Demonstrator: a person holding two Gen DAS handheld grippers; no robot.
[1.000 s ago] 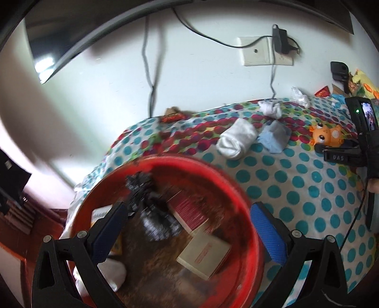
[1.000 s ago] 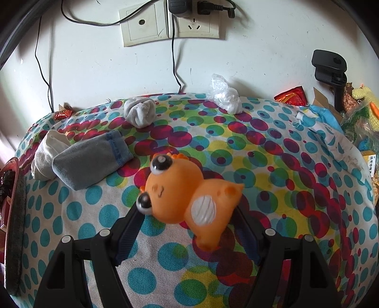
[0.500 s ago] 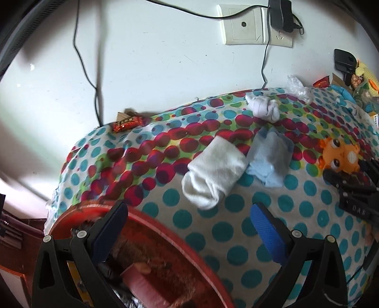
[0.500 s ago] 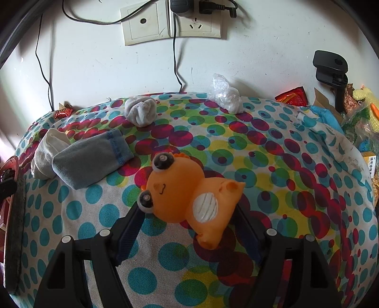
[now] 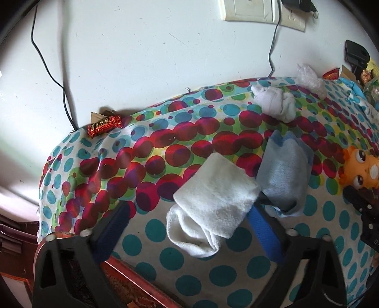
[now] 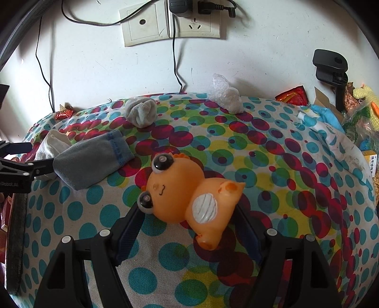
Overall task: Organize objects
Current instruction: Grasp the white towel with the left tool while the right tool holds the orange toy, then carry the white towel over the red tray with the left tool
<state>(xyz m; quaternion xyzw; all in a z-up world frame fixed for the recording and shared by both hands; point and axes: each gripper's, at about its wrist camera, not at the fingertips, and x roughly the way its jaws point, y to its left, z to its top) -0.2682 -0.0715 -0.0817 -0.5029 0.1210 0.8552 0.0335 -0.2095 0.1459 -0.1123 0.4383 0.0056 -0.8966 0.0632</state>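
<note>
The left gripper (image 5: 189, 227) has its fingers closing around a folded white terry sock (image 5: 210, 203), not yet pressing it. The right gripper (image 6: 189, 227) has its fingers clamped on an orange rubber animal toy (image 6: 184, 189).

Both cameras ride on hand-held grippers and look forward and steeply down along their own jaws, toward a white wall behind the spotted surface (image 5: 180, 251).

The left wrist view sits close over the end of the surface farthest from the wall socket (image 5: 251, 10), with a white sock (image 5: 213, 201) filling the space ahead of its jaws.

The right wrist view sits nearer the socket (image 6: 170, 23), which hangs almost straight ahead, and looks close down on an orange toy (image 6: 187, 192).

Both views share the socket, the white sock (image 6: 53, 144), the toy (image 5: 360, 168), a grey-blue sock (image 5: 284, 175) (image 6: 92, 163) and a red wrapper (image 5: 104, 125) (image 6: 64, 115) by the wall.
</note>
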